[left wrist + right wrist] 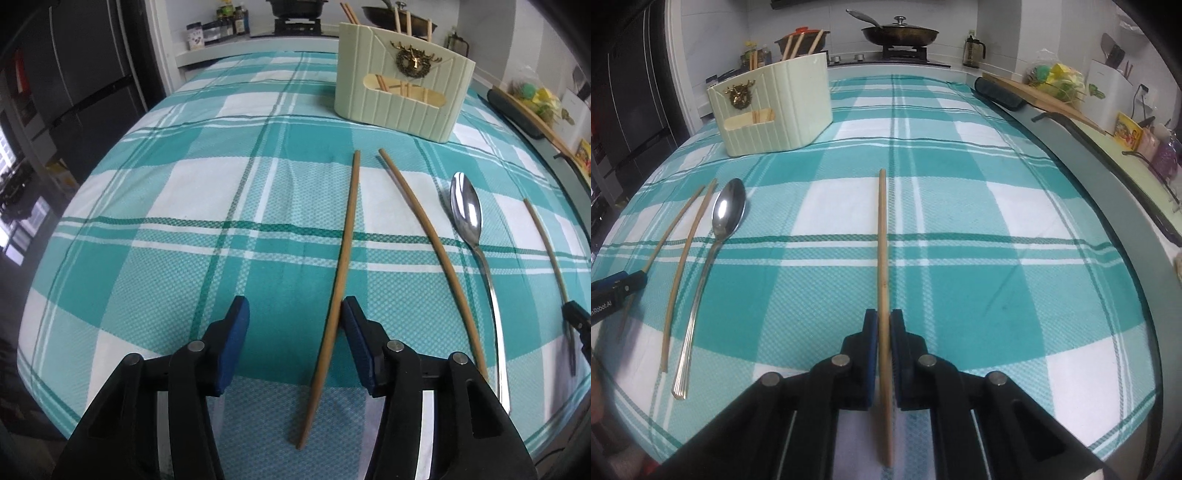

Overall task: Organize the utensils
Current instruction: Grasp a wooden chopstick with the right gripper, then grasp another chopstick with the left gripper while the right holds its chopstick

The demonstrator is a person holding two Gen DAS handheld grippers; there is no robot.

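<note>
The right gripper is clamped on a chopstick running straight ahead between its pads. The left gripper stands half open around another chopstick, which seems to touch its right pad. Only the left view shows the utensil holder front-on, beyond the spoon.
</note>
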